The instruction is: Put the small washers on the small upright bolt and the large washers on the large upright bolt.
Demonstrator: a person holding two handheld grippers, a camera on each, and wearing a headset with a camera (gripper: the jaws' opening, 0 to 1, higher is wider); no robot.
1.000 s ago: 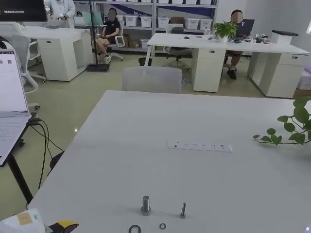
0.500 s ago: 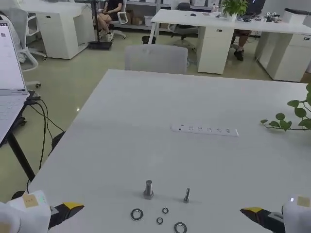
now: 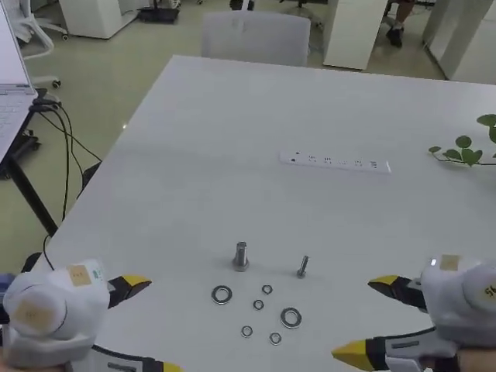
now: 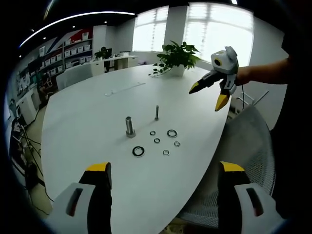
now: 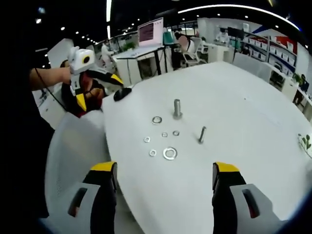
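Left gripper (image 4: 164,168): jaws spread wide, holding nothing, at the near-left edge of the table (image 3: 194,139).
Right gripper (image 5: 164,167): jaws wide too, empty, at the near right.
Bolts: large bolt (image 3: 241,256) and small bolt (image 3: 302,266) upright, apart.
Washers: large washers (image 3: 222,294) and small washers (image 3: 258,304) loose on the table just before the bolts, between the grippers.
Beyond: power strip (image 3: 335,162), plant sprig (image 3: 467,153), chair (image 3: 256,35).

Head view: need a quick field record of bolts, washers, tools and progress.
large bolt: upright, bare, left of the small bolt
small bolt: upright, bare
large washers: two, flat on the table, second at
small washers: four, loose, in front of the bolts
left tool: open, empty
right tool: open, empty
power strip: beyond the bolts
progress: no washer on either bolt yet
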